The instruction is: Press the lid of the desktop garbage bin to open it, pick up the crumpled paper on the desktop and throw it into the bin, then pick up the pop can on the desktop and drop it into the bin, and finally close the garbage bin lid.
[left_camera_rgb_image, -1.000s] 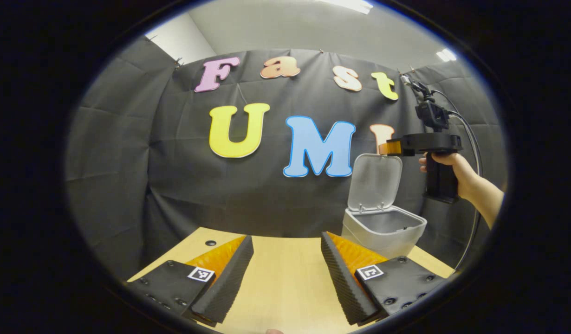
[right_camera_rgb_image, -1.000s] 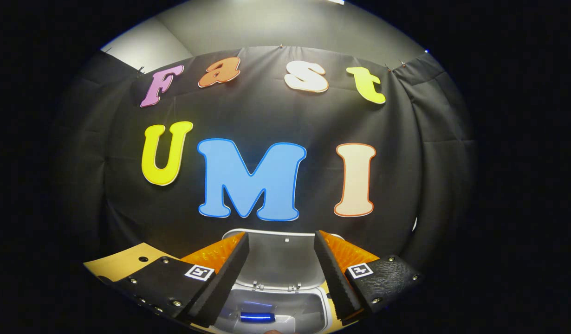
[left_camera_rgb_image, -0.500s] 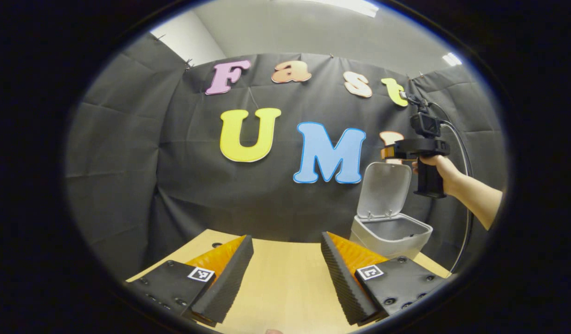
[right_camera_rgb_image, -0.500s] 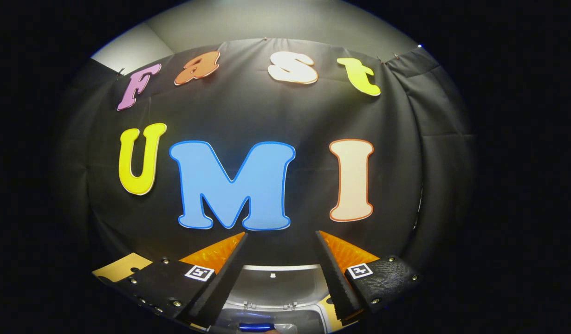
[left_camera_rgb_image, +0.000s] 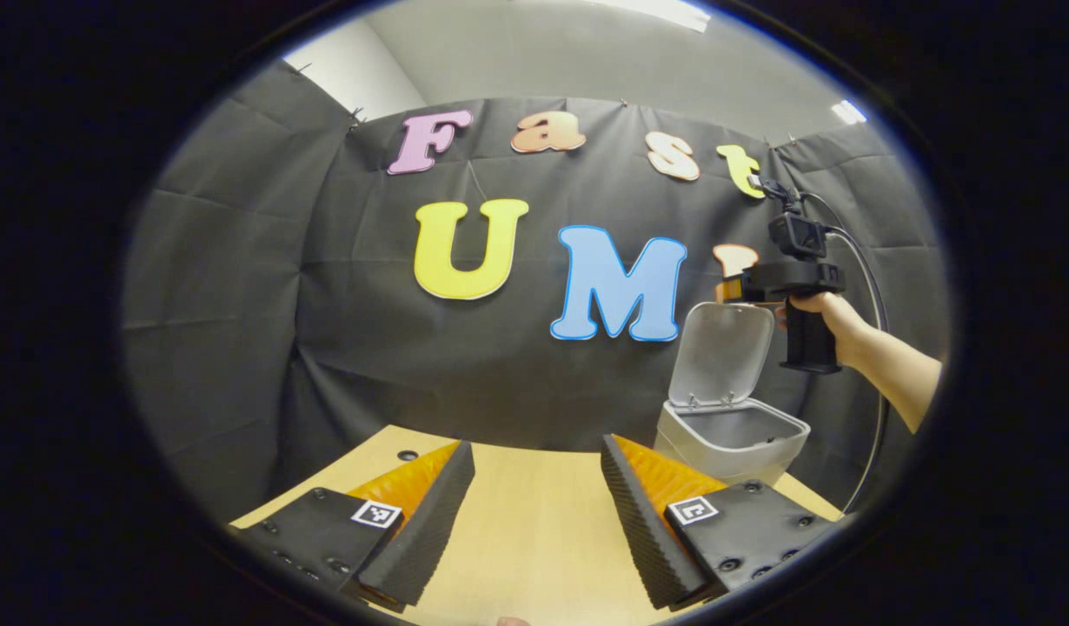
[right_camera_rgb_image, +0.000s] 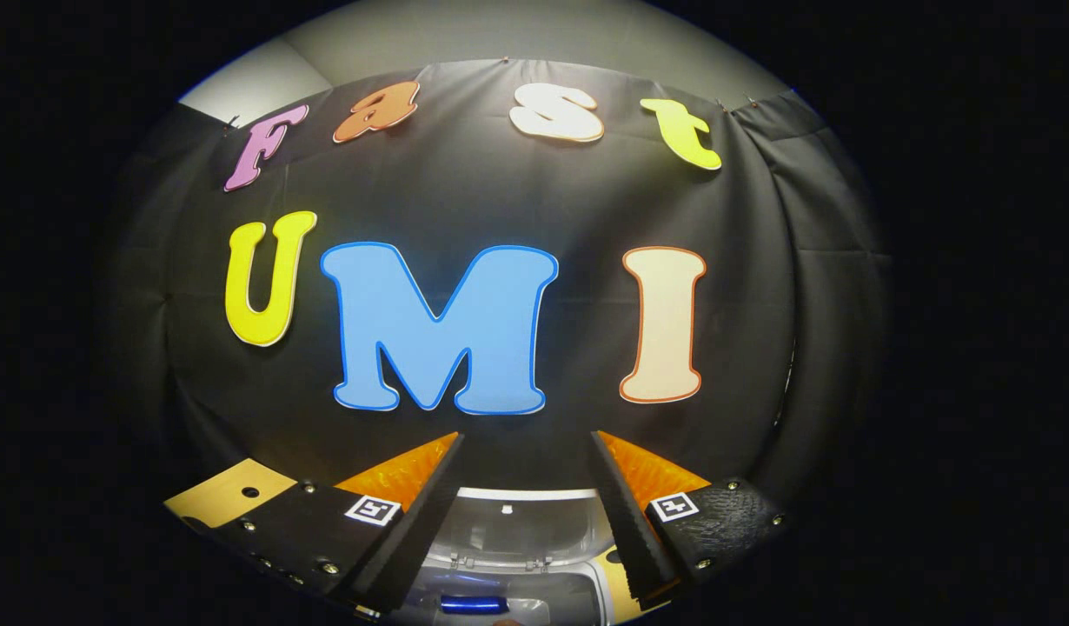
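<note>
Above the bin's raised lid (left_camera_rgb_image: 720, 350), seen from the left gripper view, the right gripper (left_camera_rgb_image: 733, 288) is held level by a hand (left_camera_rgb_image: 826, 317) on its grip, its tip just over the lid's top edge; in the right gripper view its fingers stand spread with nothing between them, and the lid (right_camera_rgb_image: 517, 529) lies below them. Under that, inside the bin (right_camera_rgb_image: 600, 584), a blue pop can (right_camera_rgb_image: 474, 603) lies on its side. The left gripper (left_camera_rgb_image: 534, 487) hangs released and empty over the wooden table (left_camera_rgb_image: 534, 539), with the pale grey bin (left_camera_rgb_image: 730, 443) standing open beyond its right finger.
</note>
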Motion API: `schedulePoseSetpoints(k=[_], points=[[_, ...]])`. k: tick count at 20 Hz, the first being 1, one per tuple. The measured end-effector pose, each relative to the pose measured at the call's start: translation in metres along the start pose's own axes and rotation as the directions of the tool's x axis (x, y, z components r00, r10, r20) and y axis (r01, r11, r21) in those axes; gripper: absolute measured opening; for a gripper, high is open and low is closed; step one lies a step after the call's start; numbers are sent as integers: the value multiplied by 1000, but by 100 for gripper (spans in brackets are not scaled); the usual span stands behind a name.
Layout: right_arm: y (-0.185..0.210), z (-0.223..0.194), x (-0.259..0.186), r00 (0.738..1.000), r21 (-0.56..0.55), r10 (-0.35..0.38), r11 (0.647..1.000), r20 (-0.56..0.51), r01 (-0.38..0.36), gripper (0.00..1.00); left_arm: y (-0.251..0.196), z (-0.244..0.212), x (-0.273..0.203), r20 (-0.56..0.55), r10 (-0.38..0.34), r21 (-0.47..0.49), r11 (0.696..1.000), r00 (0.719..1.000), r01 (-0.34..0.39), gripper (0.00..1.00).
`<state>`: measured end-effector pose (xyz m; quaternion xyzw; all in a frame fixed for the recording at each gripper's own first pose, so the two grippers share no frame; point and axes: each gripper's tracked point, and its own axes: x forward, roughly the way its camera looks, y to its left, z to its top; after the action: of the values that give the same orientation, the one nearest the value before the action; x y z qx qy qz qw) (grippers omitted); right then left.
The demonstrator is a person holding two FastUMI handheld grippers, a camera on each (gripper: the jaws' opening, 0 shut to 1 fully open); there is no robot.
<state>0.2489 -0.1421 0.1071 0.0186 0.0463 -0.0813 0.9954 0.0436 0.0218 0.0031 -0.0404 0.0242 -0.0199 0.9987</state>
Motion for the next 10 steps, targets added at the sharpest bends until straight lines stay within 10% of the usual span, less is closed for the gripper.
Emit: schedulePoseSetpoints(k=[10], points=[[3,-35,-66,1000,5,8,1000,-22,-8,89,-20,-5,-8,-3,-45,14,999,999,45,96]])
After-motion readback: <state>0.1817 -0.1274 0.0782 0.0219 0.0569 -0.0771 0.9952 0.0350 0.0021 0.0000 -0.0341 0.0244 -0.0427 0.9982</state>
